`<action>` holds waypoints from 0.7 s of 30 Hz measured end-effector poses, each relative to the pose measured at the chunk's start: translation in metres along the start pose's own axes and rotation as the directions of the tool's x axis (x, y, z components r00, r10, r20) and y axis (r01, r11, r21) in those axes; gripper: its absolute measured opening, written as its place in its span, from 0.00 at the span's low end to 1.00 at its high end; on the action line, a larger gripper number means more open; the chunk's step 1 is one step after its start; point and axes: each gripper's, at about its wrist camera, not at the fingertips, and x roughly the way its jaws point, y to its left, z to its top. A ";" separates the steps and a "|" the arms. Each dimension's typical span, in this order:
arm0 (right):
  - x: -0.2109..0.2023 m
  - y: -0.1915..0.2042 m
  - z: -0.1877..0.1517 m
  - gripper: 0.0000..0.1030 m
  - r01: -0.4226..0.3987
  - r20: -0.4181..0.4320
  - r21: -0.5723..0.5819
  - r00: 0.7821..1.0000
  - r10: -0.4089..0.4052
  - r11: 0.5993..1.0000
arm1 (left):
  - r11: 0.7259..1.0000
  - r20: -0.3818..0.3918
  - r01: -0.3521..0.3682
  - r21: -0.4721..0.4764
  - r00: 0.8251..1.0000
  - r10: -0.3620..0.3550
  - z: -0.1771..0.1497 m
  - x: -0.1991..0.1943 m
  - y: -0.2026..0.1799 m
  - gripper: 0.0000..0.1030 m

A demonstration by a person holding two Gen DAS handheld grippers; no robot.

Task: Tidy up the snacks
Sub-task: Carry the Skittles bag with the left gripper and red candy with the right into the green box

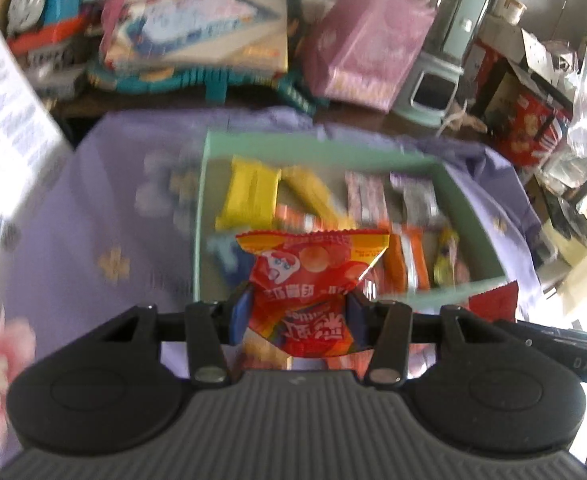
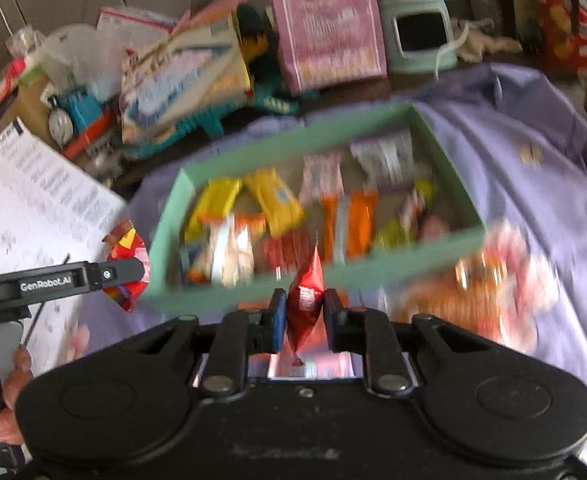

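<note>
The left gripper is clamping a crinkled red-and-orange snack packet between its blue pads, holding it broadside so the printed face is showing; the right wrist view is presenting that same packet only edge-on, beside the near-left corner of the green box, with the left gripper's black arm crossing in front of it. The right gripper is pinching a glossy red sachet upright between its fingers, just in front of the box's near wall; the left wrist view is showing only a red corner at that spot. The box is a shallow rectangular tray with matte mint walls, resting on a lilac floral cloth and containing yellow wrappers, orange bars and pale striped packs. The right view alone is showing a blurred orange-and-white bundle on the cloth right of the box; its shape cannot be determined.
</note>
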 end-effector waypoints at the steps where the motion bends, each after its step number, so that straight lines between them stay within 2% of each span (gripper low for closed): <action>1: 0.005 0.000 0.009 0.19 -0.002 0.008 -0.004 1.000 0.002 1.000 | 1.000 0.006 -0.003 0.005 1.000 0.003 0.011 0.005 -0.002 0.46; 7: 0.053 0.007 0.058 0.19 -0.013 0.009 -0.024 1.000 0.013 1.000 | 0.999 0.014 -0.031 0.034 0.999 0.031 0.066 0.050 -0.013 0.46; 12: 0.093 0.012 0.078 0.19 -0.013 -0.013 -0.044 1.000 0.013 0.999 | 0.997 -0.023 -0.058 0.040 0.998 0.059 0.083 0.092 -0.018 0.47; 14: 0.105 0.011 0.082 0.19 -0.012 -0.022 -0.050 1.000 0.010 0.999 | 0.997 -0.039 -0.067 0.037 0.997 0.069 0.085 0.106 -0.018 0.49; 16: 0.115 0.011 0.087 0.24 -0.001 -0.022 -0.055 1.000 0.000 0.998 | 0.996 -0.057 -0.085 0.033 0.995 0.087 0.087 0.118 -0.018 0.60; 17: 0.118 0.011 0.089 0.41 0.005 -0.018 -0.054 1.000 -0.006 0.999 | 0.995 -0.066 -0.095 0.035 0.993 0.098 0.087 0.124 -0.019 0.65; 18: 0.118 0.009 0.090 0.73 0.008 -0.011 -0.048 1.000 -0.009 0.999 | 0.994 -0.069 -0.103 0.037 0.992 0.105 0.086 0.126 -0.019 0.78; 19: 0.115 0.009 0.090 0.89 0.009 0.003 -0.041 1.000 -0.009 0.999 | 0.993 -0.068 -0.114 0.038 0.991 0.116 0.085 0.128 -0.018 0.92; 20: 0.111 0.008 0.090 1.00 0.010 0.032 -0.031 0.999 -0.009 0.999 | 0.991 -0.066 -0.124 0.039 0.990 0.127 0.083 0.128 -0.018 0.98; 21: 0.108 0.007 0.090 1.00 0.004 0.048 -0.029 0.999 -0.002 1.000 | 0.990 -0.062 -0.132 0.042 0.989 0.135 0.082 0.128 -0.018 1.00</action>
